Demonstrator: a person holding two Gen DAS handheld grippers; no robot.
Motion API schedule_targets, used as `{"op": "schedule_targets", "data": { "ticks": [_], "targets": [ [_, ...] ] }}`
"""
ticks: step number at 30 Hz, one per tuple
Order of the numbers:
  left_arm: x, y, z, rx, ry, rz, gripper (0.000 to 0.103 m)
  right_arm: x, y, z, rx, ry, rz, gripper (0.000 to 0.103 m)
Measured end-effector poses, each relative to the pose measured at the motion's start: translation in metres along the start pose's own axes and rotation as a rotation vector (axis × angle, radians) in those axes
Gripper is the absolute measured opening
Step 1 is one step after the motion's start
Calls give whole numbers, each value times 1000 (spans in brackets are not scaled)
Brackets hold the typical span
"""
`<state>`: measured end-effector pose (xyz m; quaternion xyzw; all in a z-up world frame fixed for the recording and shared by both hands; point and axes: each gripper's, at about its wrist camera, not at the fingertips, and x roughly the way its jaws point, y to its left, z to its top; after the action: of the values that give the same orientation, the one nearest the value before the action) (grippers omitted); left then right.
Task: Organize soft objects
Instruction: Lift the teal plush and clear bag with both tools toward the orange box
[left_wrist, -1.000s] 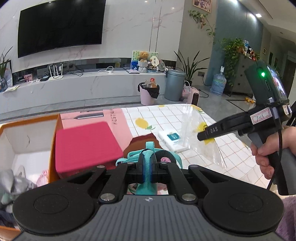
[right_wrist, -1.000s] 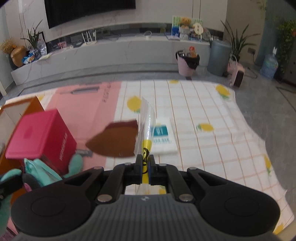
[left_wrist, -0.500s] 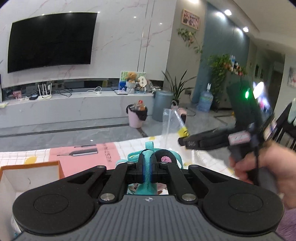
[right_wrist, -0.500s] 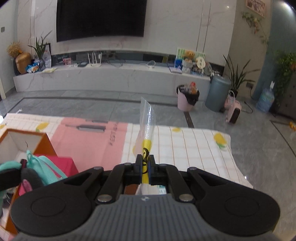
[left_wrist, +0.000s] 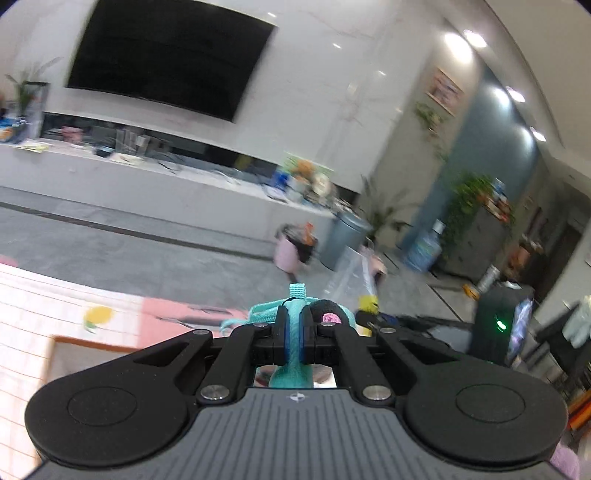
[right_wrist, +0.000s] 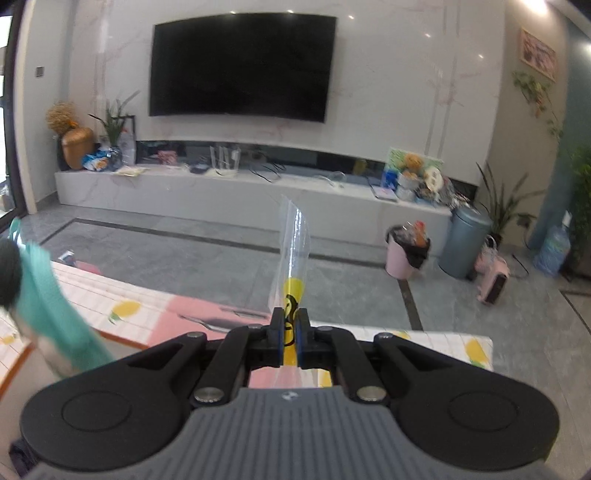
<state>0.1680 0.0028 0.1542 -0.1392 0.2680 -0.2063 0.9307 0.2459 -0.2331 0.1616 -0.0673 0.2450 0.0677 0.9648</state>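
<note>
My left gripper (left_wrist: 294, 332) is shut on a teal knitted soft toy (left_wrist: 291, 354) with a dark round part and a pink spot (left_wrist: 328, 315), held up in the air. My right gripper (right_wrist: 290, 332) is shut on a clear plastic bag (right_wrist: 294, 243) with a yellow print, which stands up from the jaws. In the left wrist view the bag (left_wrist: 351, 273) and the right gripper (left_wrist: 373, 319) show blurred just right of the toy. The toy (right_wrist: 48, 295) hangs at the left edge of the right wrist view.
Below lies a table with a checked lemon-print cloth (right_wrist: 122, 310) and a pink mat (right_wrist: 207, 314). An orange-rimmed box (left_wrist: 74, 343) sits at lower left. Behind are a TV wall, a long low shelf (right_wrist: 221, 192), a pink bin (right_wrist: 400, 254) and a grey bin (right_wrist: 467, 240).
Both grippers have risen well above the table, each still holding its object. The red box, brown piece and white packet have dropped out of view. The left view has rolled and blurred.
</note>
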Motion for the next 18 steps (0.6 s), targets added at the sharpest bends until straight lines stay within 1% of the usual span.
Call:
{"op": "schedule_targets", "data": {
  "ticks": [2, 5, 8, 10, 12, 15, 18],
  "targets": [
    [-9, 18, 8, -18, -28, 43, 5, 3, 19, 8, -7, -6, 50, 3],
    [-15, 40, 10, -20, -58, 122, 4, 5, 51, 17, -19, -5, 136, 3],
    [-18, 62, 7, -29, -72, 187, 4, 8, 85, 22, -30, 16, 252, 3],
    [-17, 85, 2, -72, -66, 189, 4, 13, 107, 20, -37, 51, 322, 3],
    [-16, 106, -5, -125, -55, 200, 4, 20, 129, 14, -68, 93, 373, 3],
    [-12, 129, -15, -162, -28, 211, 4, 37, 160, -3, -109, 169, 424, 3],
    [-12, 148, -25, -159, -7, 236, 4, 58, 183, -25, -143, 243, 430, 3]
  ]
}}
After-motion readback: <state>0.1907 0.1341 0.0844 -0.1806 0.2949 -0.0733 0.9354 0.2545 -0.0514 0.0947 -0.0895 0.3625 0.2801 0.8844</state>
